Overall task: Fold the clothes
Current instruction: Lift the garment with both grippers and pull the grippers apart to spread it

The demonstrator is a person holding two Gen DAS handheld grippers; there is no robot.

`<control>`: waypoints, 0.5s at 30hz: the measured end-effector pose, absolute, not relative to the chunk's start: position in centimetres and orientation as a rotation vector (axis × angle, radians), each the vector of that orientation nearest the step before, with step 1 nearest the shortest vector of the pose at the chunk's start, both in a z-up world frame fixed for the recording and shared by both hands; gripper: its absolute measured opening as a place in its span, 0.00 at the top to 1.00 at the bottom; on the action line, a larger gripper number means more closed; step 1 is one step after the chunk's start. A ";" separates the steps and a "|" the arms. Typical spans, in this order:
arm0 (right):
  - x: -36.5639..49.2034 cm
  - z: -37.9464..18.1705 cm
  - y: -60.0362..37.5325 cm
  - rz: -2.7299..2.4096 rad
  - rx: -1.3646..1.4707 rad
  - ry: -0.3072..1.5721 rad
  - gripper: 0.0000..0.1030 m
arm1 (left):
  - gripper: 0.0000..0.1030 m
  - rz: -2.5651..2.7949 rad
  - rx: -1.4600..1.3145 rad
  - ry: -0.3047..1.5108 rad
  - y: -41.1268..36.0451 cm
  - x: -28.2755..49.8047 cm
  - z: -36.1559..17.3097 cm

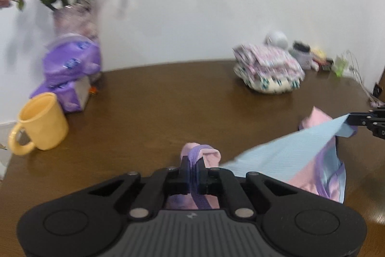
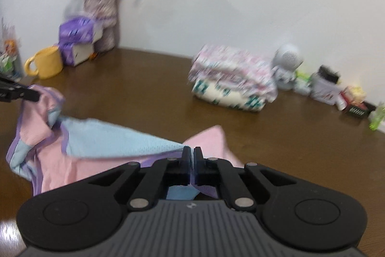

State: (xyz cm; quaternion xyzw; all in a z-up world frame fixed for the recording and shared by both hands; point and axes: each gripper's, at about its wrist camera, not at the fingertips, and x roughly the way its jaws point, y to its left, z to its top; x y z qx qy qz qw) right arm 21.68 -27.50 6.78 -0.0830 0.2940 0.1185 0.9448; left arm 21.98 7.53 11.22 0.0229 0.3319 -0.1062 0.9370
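A small pink and light-blue garment (image 1: 284, 160) with purple trim hangs stretched between both grippers above the brown table (image 1: 156, 107). My left gripper (image 1: 192, 163) is shut on a bunched pink and purple edge of it. My right gripper (image 2: 192, 151) is shut on the blue and purple edge of the garment (image 2: 101, 139). In the left wrist view the right gripper (image 1: 349, 121) shows at the far right, pinching the blue corner. The left gripper (image 2: 33, 94) appears at the left edge of the right wrist view, holding the pink end. The garment's middle sags toward the table.
A stack of folded patterned clothes (image 2: 231, 86) lies at the back of the table. A yellow mug (image 1: 39, 123), purple tissue packs (image 1: 69, 64) and a vase of flowers (image 1: 74, 16) stand at the back left. Small bottles and a white round device (image 2: 287, 64) line the wall.
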 end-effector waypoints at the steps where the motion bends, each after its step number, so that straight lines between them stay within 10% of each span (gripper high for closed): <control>1: 21.5 7.5 -27.7 0.227 -0.165 0.578 0.98 | 0.97 -0.209 0.039 0.658 8.1 21.6 11.8; 15: 15.7 14.6 -29.4 0.151 -0.175 0.410 1.00 | 0.97 -0.148 0.003 0.466 13.7 13.0 17.9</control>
